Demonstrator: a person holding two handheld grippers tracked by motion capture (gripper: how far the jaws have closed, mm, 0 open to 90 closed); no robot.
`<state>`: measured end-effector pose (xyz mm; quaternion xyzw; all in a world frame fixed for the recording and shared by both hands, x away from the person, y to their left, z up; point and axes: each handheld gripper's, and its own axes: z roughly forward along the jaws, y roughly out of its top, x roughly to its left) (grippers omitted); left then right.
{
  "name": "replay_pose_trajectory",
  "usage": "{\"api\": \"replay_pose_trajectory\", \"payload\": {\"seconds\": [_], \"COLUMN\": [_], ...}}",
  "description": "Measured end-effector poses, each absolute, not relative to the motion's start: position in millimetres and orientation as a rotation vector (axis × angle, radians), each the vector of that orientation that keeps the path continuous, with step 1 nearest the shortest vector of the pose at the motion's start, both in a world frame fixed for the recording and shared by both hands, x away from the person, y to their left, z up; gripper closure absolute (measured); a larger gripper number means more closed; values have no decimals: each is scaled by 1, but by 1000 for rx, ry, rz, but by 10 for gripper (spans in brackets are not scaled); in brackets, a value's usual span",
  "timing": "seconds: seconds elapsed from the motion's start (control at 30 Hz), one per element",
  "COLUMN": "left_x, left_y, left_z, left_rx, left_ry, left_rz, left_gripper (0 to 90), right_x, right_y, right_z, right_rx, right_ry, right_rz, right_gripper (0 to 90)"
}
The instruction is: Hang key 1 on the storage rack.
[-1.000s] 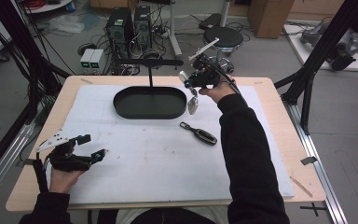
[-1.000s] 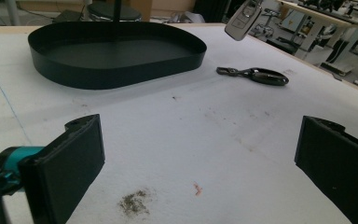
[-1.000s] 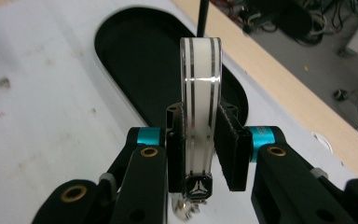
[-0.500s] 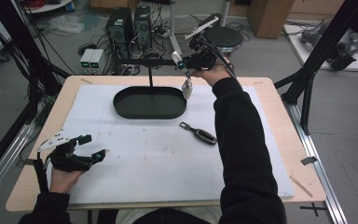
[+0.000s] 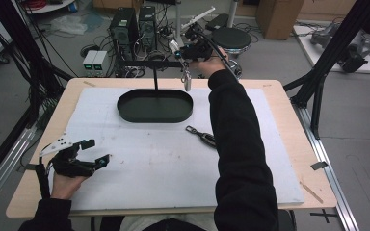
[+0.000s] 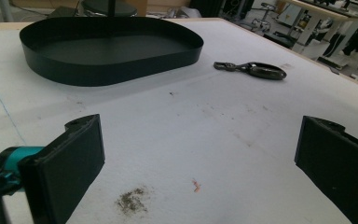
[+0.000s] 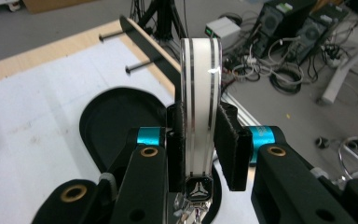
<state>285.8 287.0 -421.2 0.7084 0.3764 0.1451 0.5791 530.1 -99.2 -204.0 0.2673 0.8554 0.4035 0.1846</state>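
My right gripper [image 5: 187,54] is held high behind the table's far edge, shut on a white key fob [image 7: 200,116] with two dark stripes. The fob hangs below the jaws [image 5: 187,81]. It is level with the right end of a black horizontal bar [image 5: 149,63] with pegs [image 7: 142,66], on a thin post rising from the black oval tray [image 5: 154,119]. A dark key fob [image 5: 200,136] lies on the white mat right of the tray. My left gripper [image 5: 97,152] rests open on the mat at the near left, nothing between its jaws [image 6: 200,158].
The tray's wall [image 6: 112,70] and the dark fob [image 6: 254,70] lie ahead of the left gripper. The right forearm's black sleeve [image 5: 236,144] crosses the mat's right half. Computers and cables [image 5: 135,24] stand on the floor beyond the table.
My right gripper has risen and moved back from beside the tray's right end to the bar's right end, carrying the white fob. The left gripper has stayed put.
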Motion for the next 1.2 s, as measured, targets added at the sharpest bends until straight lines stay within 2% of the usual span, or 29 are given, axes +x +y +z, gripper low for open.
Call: {"api": "replay_pose_trajectory", "payload": {"seconds": [0.87, 1.2], "left_x": [287, 288], "left_y": [286, 287], "left_z": [-422, -423], "left_rx": [1671, 1681], "left_ry": [870, 865], "left_rz": [327, 323], "left_gripper": [19, 19], "right_x": [562, 569], "right_y": [-81, -83], "right_z": [-206, -221], "right_rx": [886, 991], "right_ry": [2270, 2112], "right_rz": [1128, 1183], "right_gripper": [750, 750]}}
